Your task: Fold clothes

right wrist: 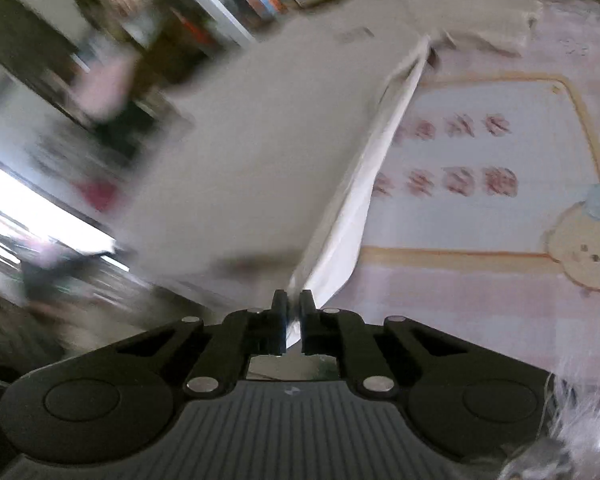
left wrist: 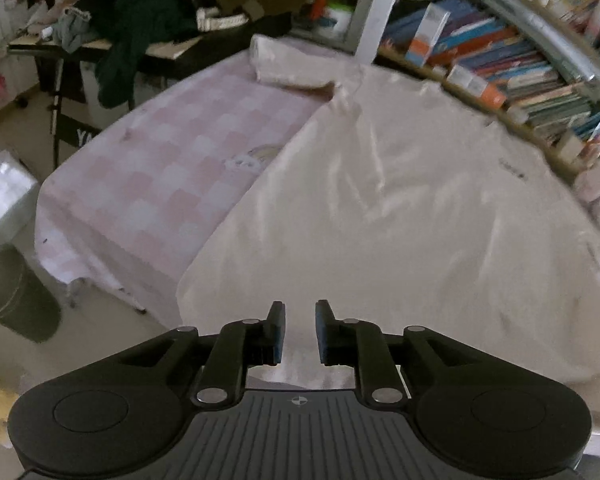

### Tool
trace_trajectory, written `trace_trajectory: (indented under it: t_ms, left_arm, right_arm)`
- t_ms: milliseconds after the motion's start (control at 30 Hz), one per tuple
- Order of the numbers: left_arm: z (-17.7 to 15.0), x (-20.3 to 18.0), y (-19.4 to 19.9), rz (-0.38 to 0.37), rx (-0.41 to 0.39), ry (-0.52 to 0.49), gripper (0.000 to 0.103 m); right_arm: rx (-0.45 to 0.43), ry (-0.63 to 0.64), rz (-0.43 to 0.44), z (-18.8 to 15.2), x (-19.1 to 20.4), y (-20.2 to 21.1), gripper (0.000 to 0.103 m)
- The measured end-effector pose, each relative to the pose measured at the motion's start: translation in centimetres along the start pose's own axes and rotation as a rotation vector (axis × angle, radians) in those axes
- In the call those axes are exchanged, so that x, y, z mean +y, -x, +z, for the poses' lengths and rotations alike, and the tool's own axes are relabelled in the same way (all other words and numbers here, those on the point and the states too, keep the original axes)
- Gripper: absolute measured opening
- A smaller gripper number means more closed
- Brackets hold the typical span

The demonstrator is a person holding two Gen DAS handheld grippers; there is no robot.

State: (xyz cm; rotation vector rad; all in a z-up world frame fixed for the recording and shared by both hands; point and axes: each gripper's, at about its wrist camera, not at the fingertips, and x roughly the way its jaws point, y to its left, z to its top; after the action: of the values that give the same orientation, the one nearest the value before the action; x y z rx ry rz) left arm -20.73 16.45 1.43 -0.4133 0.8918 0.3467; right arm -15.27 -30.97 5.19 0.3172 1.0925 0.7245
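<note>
Down below my left tongs (left wrist: 300, 330), a large pale cream garment (left wrist: 400, 216) lies spread over a bed (left wrist: 160, 184) covered in a pink and white checked sheet. My left tongs hover just above the near edge of this garment with a clear gap between their dark pads, and nothing sits in that gap. A smaller folded pale cloth (left wrist: 284, 62) rests at the far end of the bed. Beyond it stands a desk (left wrist: 100, 46) heaped with dark clothes, and a shelf of books (left wrist: 520, 68) runs along the far side of the bed. A grey bin (left wrist: 16, 292) stands on the floor at the left. My right tongs (right wrist: 294, 316) are nearly pressed together, pinching a white folded edge of the same garment (right wrist: 260, 152). From that pinch the cloth rises in a taut ridge away from me, and the sheet beside it shows a printed cartoon bear (right wrist: 584, 248). Much of the right wrist view is blurred on its left side.
</note>
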Motion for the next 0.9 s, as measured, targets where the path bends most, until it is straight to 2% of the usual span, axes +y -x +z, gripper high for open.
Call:
trace_trajectory:
  t_ms: [33, 100, 167, 300, 367, 467, 533, 600, 900]
  left_arm:
    - [0.0, 0.1, -0.4, 0.013, 0.008, 0.003, 0.017]
    - [0.0, 0.5, -0.6, 0.014, 0.006, 0.039, 0.017]
    - [0.2, 0.9, -0.8, 0.013, 0.003, 0.068, 0.017]
    - [0.8, 1.4, -0.5, 0.052, -0.012, 0.080, 0.017]
    - [1.1, 2.0, -0.3, 0.066, -0.022, 0.097, 0.017]
    - [1.4, 2.6, 0.0, 0.086, -0.030, 0.113, 0.018]
    - [1.4, 2.8, -0.1, 0.096, -0.030, 0.118, 0.018]
    - [1.5, 2.8, -0.5, 0.102, -0.026, 0.121, 0.018]
    - [2.0, 0.2, -1.5, 0.052, -0.016, 0.041, 0.018]
  right_arm:
    - [-0.022, -0.032, 0.069, 0.4, 0.0, 1.5, 0.006]
    - [-0.050, -0.048, 0.040, 1.1, -0.7, 2.9, 0.006]
    - [-0.032, -0.023, -0.091, 1.1, -1.7, 2.4, 0.006]
    - [0.033, -0.002, -0.288, -0.6, -3.8, -0.4, 0.006]
    - [0.049, -0.020, -0.294, -1.6, -4.2, -1.2, 0.006]
    - [0.096, -0.051, -0.243, -2.4, -4.4, -2.1, 0.007]
    - [0.125, -0.022, -0.214, -2.6, -3.7, -2.6, 0.007]
    - [0.138, 0.015, -0.228, -2.6, -3.3, -3.0, 0.007]
    - [0.156, 0.036, -0.229, -2.9, -3.4, -3.2, 0.005]
